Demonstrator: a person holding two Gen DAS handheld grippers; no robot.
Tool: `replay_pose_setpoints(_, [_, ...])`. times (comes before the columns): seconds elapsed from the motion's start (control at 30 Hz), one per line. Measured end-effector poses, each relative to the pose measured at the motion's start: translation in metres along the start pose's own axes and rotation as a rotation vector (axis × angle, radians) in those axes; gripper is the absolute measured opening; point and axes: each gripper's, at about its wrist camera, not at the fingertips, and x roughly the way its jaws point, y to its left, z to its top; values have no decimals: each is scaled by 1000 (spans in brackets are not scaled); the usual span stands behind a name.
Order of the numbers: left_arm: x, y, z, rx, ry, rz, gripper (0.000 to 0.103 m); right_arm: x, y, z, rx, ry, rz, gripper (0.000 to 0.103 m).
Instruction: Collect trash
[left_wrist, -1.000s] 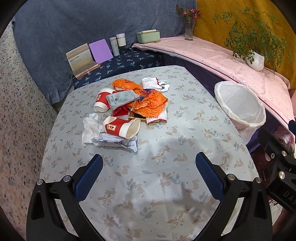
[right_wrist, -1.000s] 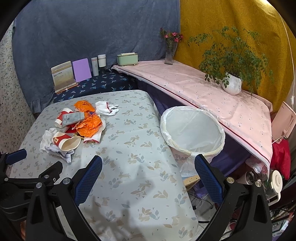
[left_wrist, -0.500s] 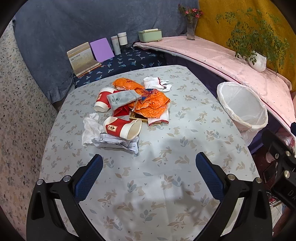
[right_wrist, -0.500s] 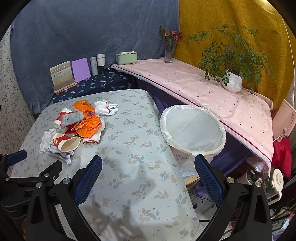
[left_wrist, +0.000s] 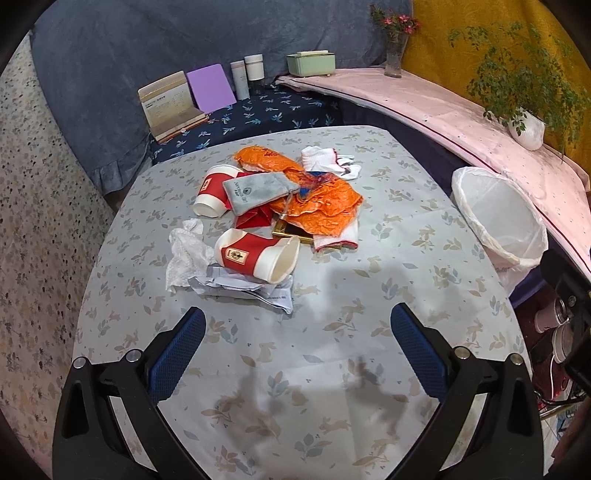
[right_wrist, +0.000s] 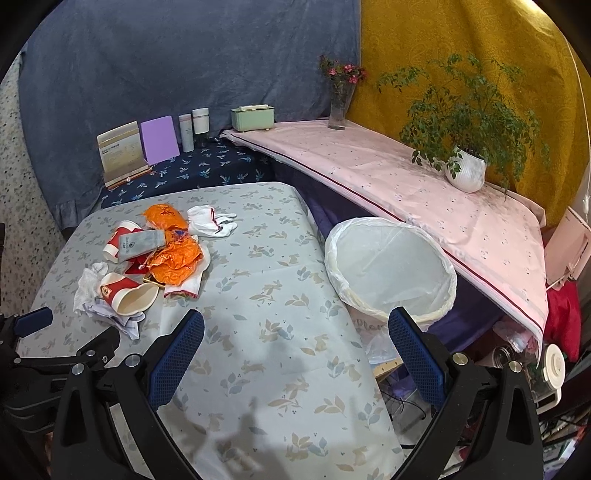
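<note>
**Trash Pile Waits, Both Tools Empty**

The left tool (left_wrist: 293, 328) hangs over the counter (left_wrist: 388, 266) with its two blue fingers spread wide. It holds nothing. The right tool (right_wrist: 295, 332) is spread wide too, and it holds nothing.

The trash sits in one heap on the counter, at about 12 o'clock from the left tool and at about 10 o'clock from the right tool. The bin (right_wrist: 391, 273), with its white bag inside, stands just past the counter's edge, at about 1 o'clock from the right tool. It looks empty, so I think no trash is in it yet.

What could go wrong? The near cup (left_wrist: 258, 254) lies on its side on top of the crumpled paper (left_wrist: 251, 286). It is round, so a push from one finger could roll it away. The white tissue (left_wrist: 186, 254) and the orange wrappers (left_wrist: 317, 199) are light and thin, so they could slip out of a weak pinch or drop short of the bin. Things in the heap touch each other, so pulling one could drag another off the counter. The bin leans a bit, so a hard bump might tip it.

Counting: two red and white paper cups, the near one and the far cup (left_wrist: 212, 192). One grey pouch (left_wrist: 255, 190). One white tissue. One crumpled paper. About two orange wrappers. One small red packet (left_wrist: 256, 219). One gold and black flat thing (left_wrist: 291, 230), partly hidden. White cloth pieces (left_wrist: 328, 162); I cannot tell how many.
</note>
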Motion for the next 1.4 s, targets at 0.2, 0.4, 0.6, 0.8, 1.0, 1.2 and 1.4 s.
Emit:
replay_pose_setpoints(0.2, [29, 32, -1, -44, 30, 22, 96, 19, 16, 3, -16, 16, 10, 96])
replay_pose_setpoints(0.4, [54, 70, 2, -102, 57, 35, 96, 41, 34, 5, -19, 47, 50, 96])
replay_pose_setpoints(0.6, [73, 102, 6, -167, 68, 25, 96, 58, 52, 11, -23, 62, 76, 96])
replay_pose_setpoints(0.8, [89, 136, 16, -204, 69, 41, 96, 76, 69, 14, -30, 94, 104, 96])
replay_pose_setpoints(1.0, [116, 167, 30, -265, 96, 44, 96, 92, 91, 15, -53, 113, 124, 96])
replay_pose_setpoints(1.2, [146, 171, 40, -278, 139, 3, 92, 110, 107, 23, -64, 123, 140, 96])
replay_pose_setpoints(1.4, [171, 171, 44, -287, 200, -65, 49, 132, 124, 37, -87, 115, 137, 94])
